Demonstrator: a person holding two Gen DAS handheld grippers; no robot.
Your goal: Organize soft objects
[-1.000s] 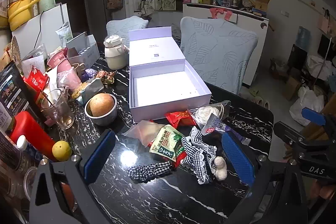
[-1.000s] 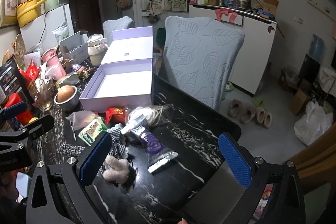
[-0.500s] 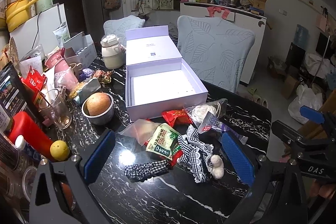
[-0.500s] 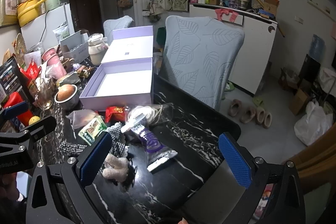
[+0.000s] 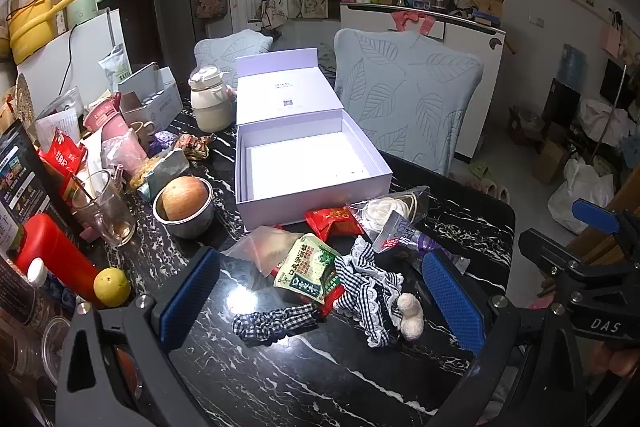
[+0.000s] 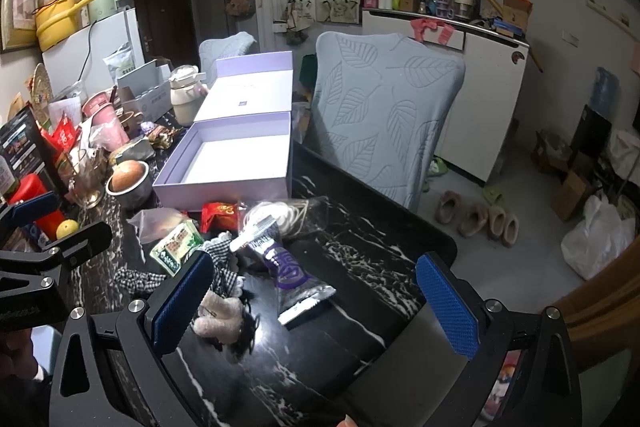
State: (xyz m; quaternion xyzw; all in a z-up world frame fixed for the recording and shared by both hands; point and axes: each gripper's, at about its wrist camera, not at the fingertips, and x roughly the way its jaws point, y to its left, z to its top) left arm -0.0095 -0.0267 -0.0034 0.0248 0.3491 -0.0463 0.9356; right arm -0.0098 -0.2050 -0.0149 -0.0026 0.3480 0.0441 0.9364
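Scrunchie (image 5: 276, 321), black-and-white gingham, lies on the black marbled worktop (image 5: 304, 383), between my left gripper (image 5: 320, 301) jaws and slightly nearer the left one; those jaws stand wide apart, holding nothing. Frilled gingham cloth (image 5: 374, 285), same pattern, lies just right of the scrunchie, with a cream plush hair tie (image 5: 411, 313) touching its right edge, close to the inner face of my left gripper's right jaw. Green snack packet (image 5: 310, 267) overlaps the cloth's upper left; red snack packet (image 5: 334, 221) sits beyond it, near the front wall of the open lavender box (image 5: 312, 203), which is empty. My right gripper (image 6: 316, 301) hovers over the worktop's right part, jaws wide apart and empty; the plush hair tie (image 6: 218, 313) lies just inside its left jaw, the gingham cloth (image 6: 224, 259) behind that jaw, and a purple pouch (image 6: 290, 271) between the jaws, nearer the left.
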